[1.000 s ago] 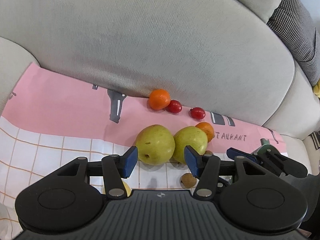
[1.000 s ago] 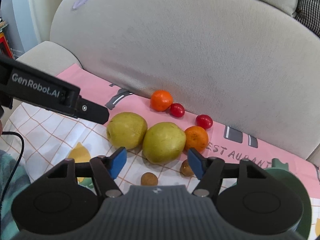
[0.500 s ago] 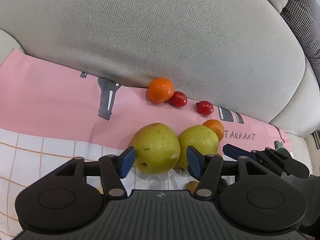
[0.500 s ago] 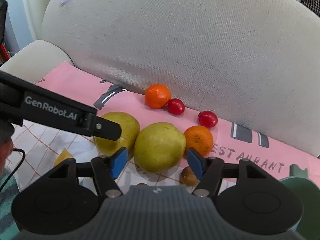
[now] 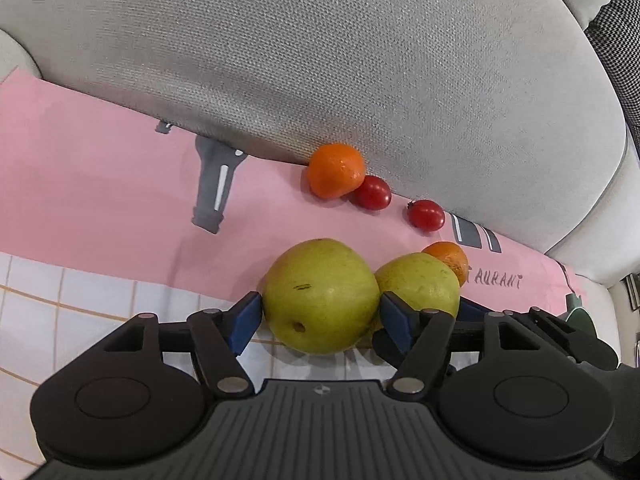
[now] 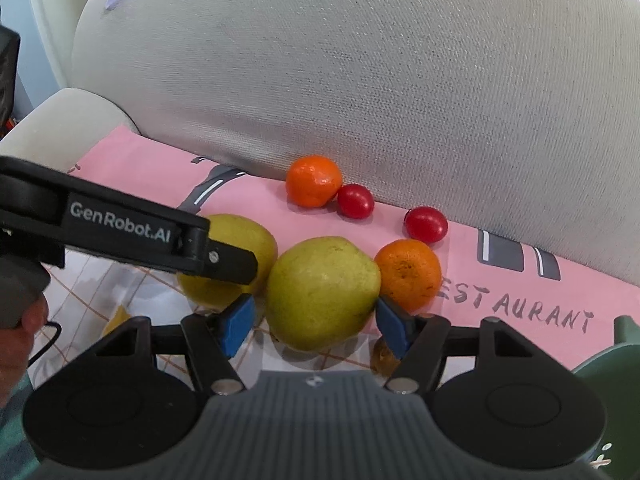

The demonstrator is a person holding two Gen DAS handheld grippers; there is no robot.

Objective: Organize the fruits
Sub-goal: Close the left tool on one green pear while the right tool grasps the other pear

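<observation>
Both grippers have come down closer to the fruit on the pink cloth (image 5: 100,184). The left gripper (image 5: 320,314) is opening its jaws, and the left pear (image 5: 320,296) now sits between them, not squeezed yet. The right gripper (image 6: 312,320) is spread around the right pear (image 6: 322,292), pads just beside it. Both point down at a slant, ready to grab a pear each.

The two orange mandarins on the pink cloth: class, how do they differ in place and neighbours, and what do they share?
The far orange mandarin lies against the grey sofa backrest; the near orange mandarin lies forward of it. The far one touches a red cherry tomato; the near one sits against a yellow-green pear. Both are round, orange and ungripped.
</observation>
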